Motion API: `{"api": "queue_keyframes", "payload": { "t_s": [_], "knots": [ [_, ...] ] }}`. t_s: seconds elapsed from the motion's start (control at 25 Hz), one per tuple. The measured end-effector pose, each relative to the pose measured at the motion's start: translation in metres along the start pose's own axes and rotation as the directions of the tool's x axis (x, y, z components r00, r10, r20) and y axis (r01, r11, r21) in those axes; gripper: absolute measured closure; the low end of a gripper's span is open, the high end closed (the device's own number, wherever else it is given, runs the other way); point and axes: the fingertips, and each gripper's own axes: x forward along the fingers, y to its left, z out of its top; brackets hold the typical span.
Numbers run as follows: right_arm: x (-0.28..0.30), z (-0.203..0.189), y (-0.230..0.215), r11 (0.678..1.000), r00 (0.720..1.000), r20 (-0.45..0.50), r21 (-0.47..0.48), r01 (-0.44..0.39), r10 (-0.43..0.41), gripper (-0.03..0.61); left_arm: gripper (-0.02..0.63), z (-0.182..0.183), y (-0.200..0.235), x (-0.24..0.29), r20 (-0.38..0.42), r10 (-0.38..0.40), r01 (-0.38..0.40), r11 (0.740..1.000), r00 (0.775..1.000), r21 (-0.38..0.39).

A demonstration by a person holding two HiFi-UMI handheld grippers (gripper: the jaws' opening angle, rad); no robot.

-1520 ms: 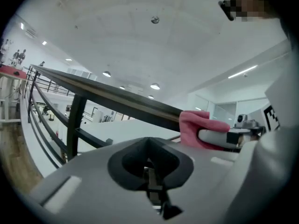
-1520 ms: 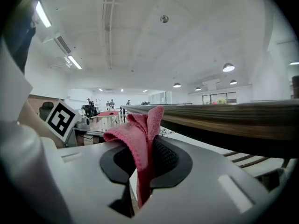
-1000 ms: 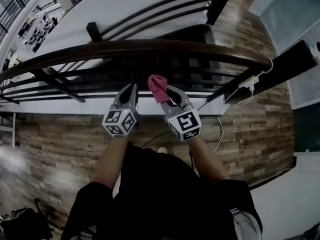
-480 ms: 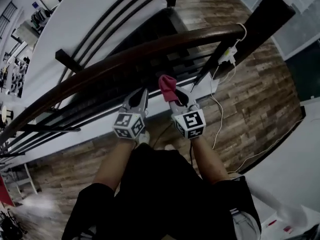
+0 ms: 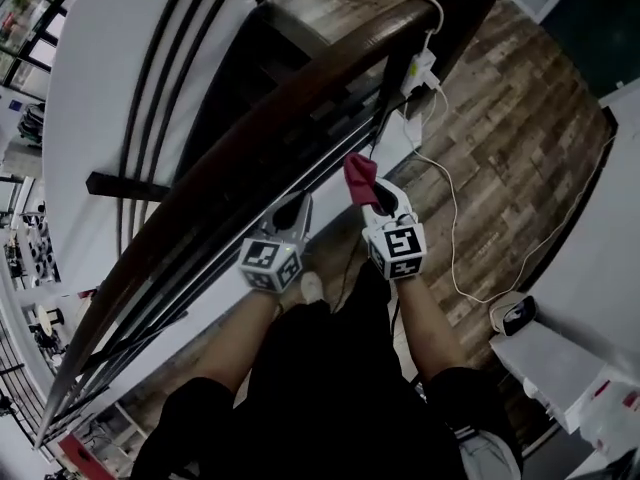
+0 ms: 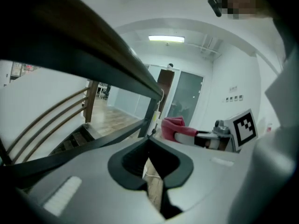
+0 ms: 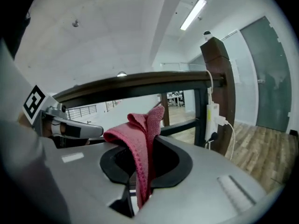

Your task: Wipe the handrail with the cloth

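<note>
Right gripper view, right gripper (image 7: 148,146) clamps cloth (image 7: 133,130)

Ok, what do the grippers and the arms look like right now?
The left gripper and right gripper are both grey, tapering bodies with black-lined jaws. Each has a white cube with black square markers at its rear. The person wears a black short-sleeved top, leaving the forearms bare.

A strip light (image 6: 166,38) is glowing on the white ceiling (image 7: 107,27). Wood-plank floor (image 5: 500,148) is stretching out underfoot. A power strip (image 5: 418,68) is hanging on a dark wooden post (image 7: 217,69), with a frosted glass door (image 7: 268,73) standing just beyond. White walls (image 6: 37,92) are closing in the stairwell, and stairs (image 6: 70,141) are dropping away below.
</note>
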Motion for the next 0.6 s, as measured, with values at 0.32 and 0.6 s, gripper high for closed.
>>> {"api": "queue_keyframes", "payload": {
  "t_s": [0.32,0.6],
  "knots": [
    [0.073,-0.041,-0.101,0.999,0.989,-0.146,0.038,0.026,-0.02,0.528,0.614,-0.026,-0.003,0.097,-0.111,0.033,-0.038,0.998,0.993,-0.042],
    [0.147,-0.052,-0.146,0.999,0.977,-0.209,-0.017,0.044,-0.047,0.526,0.614,-0.059,0.008,0.153,-0.217,0.048,-0.062,0.997,0.975,-0.056]
  ]
}}
